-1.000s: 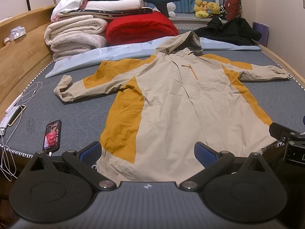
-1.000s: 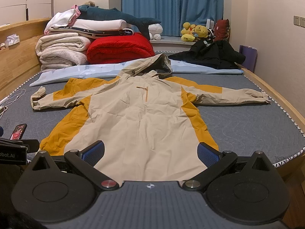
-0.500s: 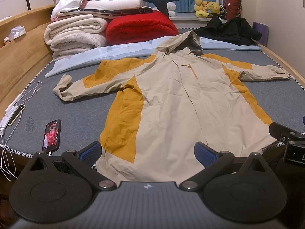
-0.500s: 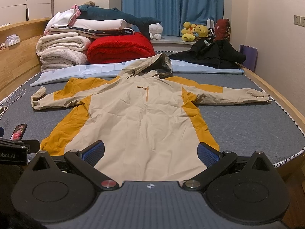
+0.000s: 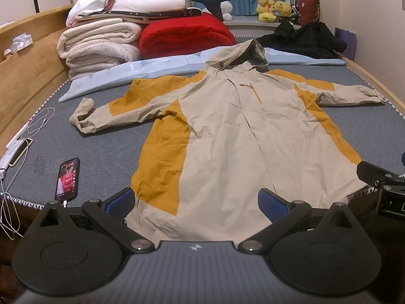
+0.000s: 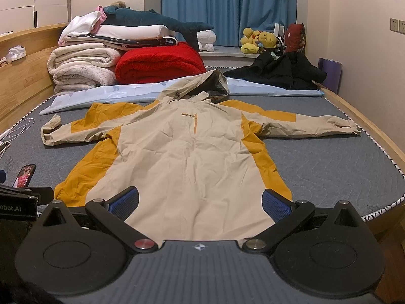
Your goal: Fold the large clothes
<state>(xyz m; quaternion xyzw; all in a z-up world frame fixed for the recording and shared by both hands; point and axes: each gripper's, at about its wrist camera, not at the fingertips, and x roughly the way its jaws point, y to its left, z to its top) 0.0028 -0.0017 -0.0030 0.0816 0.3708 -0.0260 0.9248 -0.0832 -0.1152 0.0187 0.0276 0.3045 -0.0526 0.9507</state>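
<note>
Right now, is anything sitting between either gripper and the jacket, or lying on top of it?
Nothing visible. The jacket lies spread flat on the mattress, nothing on it, its hem just beyond the open left gripper and right gripper. The phone lies beside it, apart.

The left gripper, a black two-finger tool with blue ribbed pads, sits level with its fingers spread wide apart, nothing between them. The right gripper, of the same black build with blue pads, is also level and its fingers stand equally wide, gripping nothing. The two are side by side at the near edge: part of the right one shows at the right of the left wrist view, and part of the left one at the left of the right wrist view.
</note>
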